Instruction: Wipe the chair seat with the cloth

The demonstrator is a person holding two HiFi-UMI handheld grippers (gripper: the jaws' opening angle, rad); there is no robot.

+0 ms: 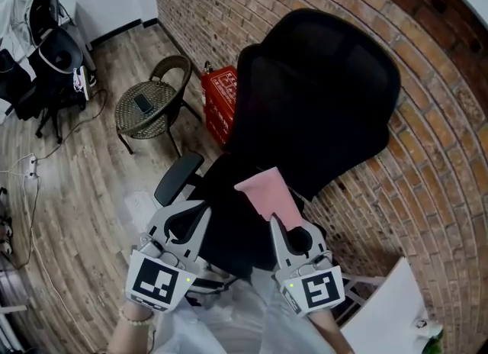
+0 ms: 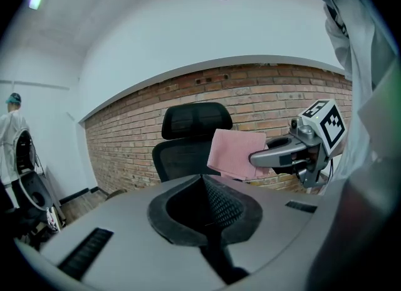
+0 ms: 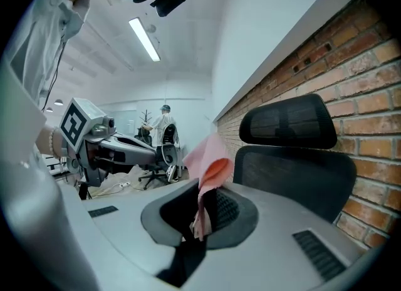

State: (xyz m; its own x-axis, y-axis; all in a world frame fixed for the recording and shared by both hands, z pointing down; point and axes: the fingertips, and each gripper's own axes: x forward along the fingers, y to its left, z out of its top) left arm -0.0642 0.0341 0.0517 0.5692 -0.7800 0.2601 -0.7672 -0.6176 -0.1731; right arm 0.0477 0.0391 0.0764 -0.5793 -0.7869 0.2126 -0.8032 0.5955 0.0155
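The black office chair [image 1: 313, 93] stands against the brick wall, its seat [image 1: 229, 226] just ahead of both grippers. My right gripper [image 1: 279, 221] is shut on a pink cloth [image 1: 265, 192], which hangs in the air above the seat's right side. In the right gripper view the cloth [image 3: 211, 161] sticks up from between the shut jaws [image 3: 202, 203], with the chair's back [image 3: 294, 158] behind it. My left gripper [image 1: 200, 211] is held over the seat's left side, shut and empty. The left gripper view shows its jaws [image 2: 203, 182] shut, with the cloth [image 2: 236, 152] and right gripper [image 2: 276, 156] off to the right.
A wicker chair [image 1: 152, 104] with a small dark thing on its seat and a red box [image 1: 219, 97] stand beyond the office chair. The brick wall [image 1: 435, 154] runs along the right. A white tabletop corner [image 1: 389, 314] lies near right. Another office chair [image 1: 53, 62] and floor cables [image 1: 30, 165] are at left.
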